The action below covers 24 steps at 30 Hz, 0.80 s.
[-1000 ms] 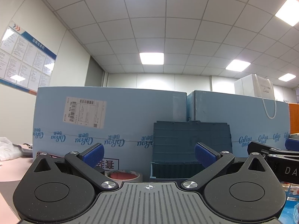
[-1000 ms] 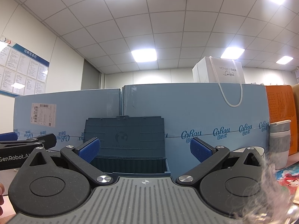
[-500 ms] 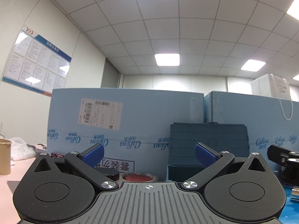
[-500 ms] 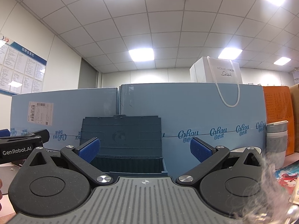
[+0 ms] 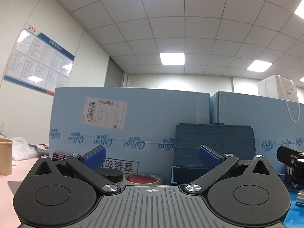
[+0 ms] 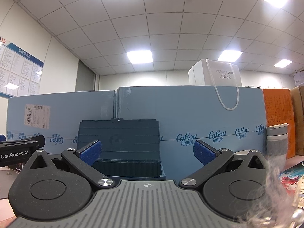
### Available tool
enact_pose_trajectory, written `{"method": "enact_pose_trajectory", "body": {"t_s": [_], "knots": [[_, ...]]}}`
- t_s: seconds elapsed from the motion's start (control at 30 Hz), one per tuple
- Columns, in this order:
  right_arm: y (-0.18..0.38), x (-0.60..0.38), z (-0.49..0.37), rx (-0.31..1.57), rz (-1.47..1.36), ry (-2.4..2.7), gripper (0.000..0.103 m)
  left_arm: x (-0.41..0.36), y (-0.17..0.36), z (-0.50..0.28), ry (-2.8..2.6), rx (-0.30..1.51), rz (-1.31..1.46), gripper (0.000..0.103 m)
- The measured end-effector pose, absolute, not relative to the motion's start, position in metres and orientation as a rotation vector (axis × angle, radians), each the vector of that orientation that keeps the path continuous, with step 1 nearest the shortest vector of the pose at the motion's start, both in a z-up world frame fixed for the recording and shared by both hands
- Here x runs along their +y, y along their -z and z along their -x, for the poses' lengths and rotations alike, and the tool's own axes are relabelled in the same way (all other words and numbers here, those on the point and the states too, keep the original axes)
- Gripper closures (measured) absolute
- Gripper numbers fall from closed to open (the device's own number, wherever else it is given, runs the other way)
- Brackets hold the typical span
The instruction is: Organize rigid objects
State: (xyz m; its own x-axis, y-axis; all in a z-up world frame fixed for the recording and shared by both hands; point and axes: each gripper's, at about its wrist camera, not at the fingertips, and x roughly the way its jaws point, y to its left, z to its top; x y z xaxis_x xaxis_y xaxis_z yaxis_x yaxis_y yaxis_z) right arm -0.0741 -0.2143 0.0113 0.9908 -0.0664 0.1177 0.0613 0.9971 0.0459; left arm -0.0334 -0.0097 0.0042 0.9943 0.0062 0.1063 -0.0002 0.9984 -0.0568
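My left gripper [image 5: 151, 157] is open with nothing between its blue pads. Just beyond it on the table lie a roll of tape with a red centre [image 5: 142, 178] and a black round lid [image 5: 112, 174]. A dark blue storage box [image 5: 212, 146] with its lid standing up sits to the right of them. My right gripper [image 6: 147, 152] is open too, empty, and points straight at the same box [image 6: 123, 142]. The left gripper's body [image 6: 17, 150] shows at the left edge of the right wrist view.
Tall light blue cartons [image 5: 133, 125] wall off the back of the table. A paper cup [image 5: 5, 155] and white cloth [image 5: 22, 148] lie at the left. A grey tumbler [image 6: 276, 140], an orange box [image 6: 279, 119] and a white gift bag [image 6: 218, 76] stand at the right.
The left gripper has swung left and tilted up: the box slid right in its view, and the paper cup and black lid came into sight. The right gripper barely moved.
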Motion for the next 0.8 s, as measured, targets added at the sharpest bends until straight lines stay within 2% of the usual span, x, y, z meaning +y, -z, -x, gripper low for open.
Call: {"method": "enact_pose_trajectory", "body": {"t_s": [0.8], "knots": [[-0.0124, -0.2143, 0.0699, -0.101, -0.046, 0.04, 0.0, -0.0106, -0.0042, 0.0325, 0.008, -0.105, 0.054, 0.0]]}}
